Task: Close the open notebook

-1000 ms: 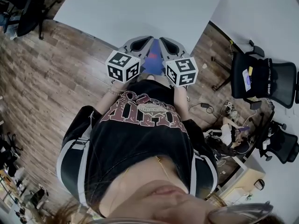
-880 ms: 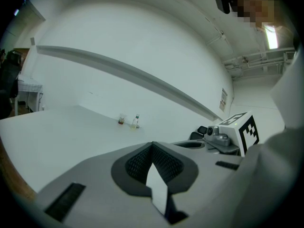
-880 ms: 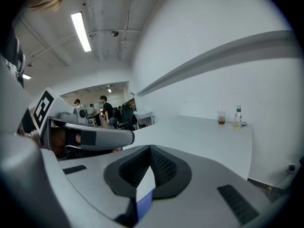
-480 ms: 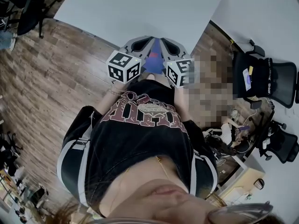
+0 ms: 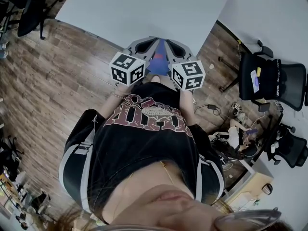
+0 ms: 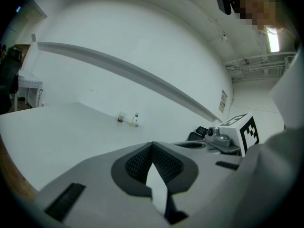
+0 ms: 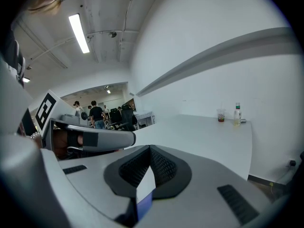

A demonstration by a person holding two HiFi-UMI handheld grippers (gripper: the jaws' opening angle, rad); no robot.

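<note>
In the head view a flat blue-purple thing [image 5: 157,61], apparently the notebook, lies at the near edge of the white table [image 5: 144,8]. It shows only between my two grippers, so I cannot tell whether it lies open or closed. My left gripper [image 5: 153,40] reaches over its left side and my right gripper [image 5: 167,41] over its right side, tips close together. In the left gripper view the left gripper [image 6: 152,145] has its ribbed pads pressed together with nothing between them. The right gripper [image 7: 150,147] looks the same in its own view, with a strip of blue below it.
A cup and a small bottle [image 6: 128,119] stand far back on the table, also seen as a cup and bottle [image 7: 236,114] in the right gripper view. A second white table [image 5: 269,13] and black office chairs [image 5: 272,83] stand at right. People [image 7: 96,113] stand in the background.
</note>
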